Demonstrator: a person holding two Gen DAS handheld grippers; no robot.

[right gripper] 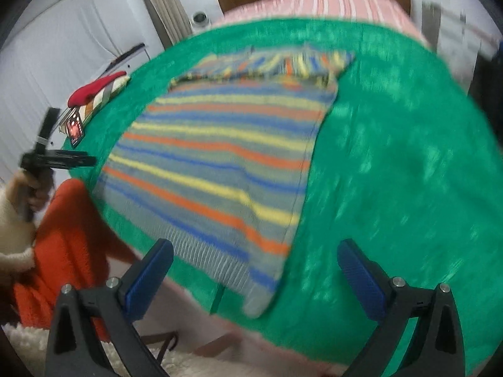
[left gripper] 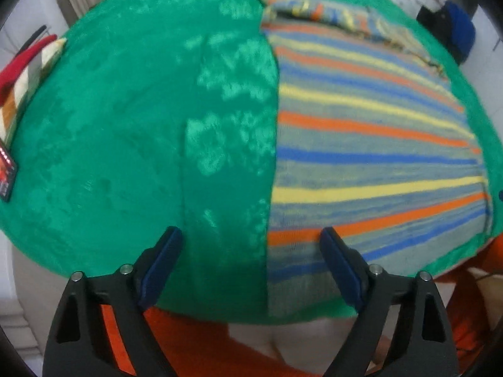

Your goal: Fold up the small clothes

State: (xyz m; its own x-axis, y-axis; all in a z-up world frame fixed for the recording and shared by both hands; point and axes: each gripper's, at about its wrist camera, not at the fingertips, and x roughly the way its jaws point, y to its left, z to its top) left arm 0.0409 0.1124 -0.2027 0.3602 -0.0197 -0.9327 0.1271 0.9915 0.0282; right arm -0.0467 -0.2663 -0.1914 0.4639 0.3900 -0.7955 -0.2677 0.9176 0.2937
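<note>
A striped knit sweater (left gripper: 371,144) in grey, blue, yellow and orange lies flat on a green blanket (left gripper: 125,125), its sleeves bunched across the far edge. It also shows in the right wrist view (right gripper: 220,163), with its ribbed hem over the blanket's near edge. My left gripper (left gripper: 251,235) is open and empty, above the sweater's left edge near the hem. My right gripper (right gripper: 256,248) is open and empty, above the sweater's near right corner. The left gripper (right gripper: 75,160) also shows at the left of the right wrist view.
The green blanket (right gripper: 393,172) covers a bed with a pink striped sheet (right gripper: 314,0). A folded pile with a red piece (left gripper: 22,62) on top and a small dark card (left gripper: 6,176) sit at the blanket's left edge. Orange fabric (right gripper: 63,235) hangs below the near edge.
</note>
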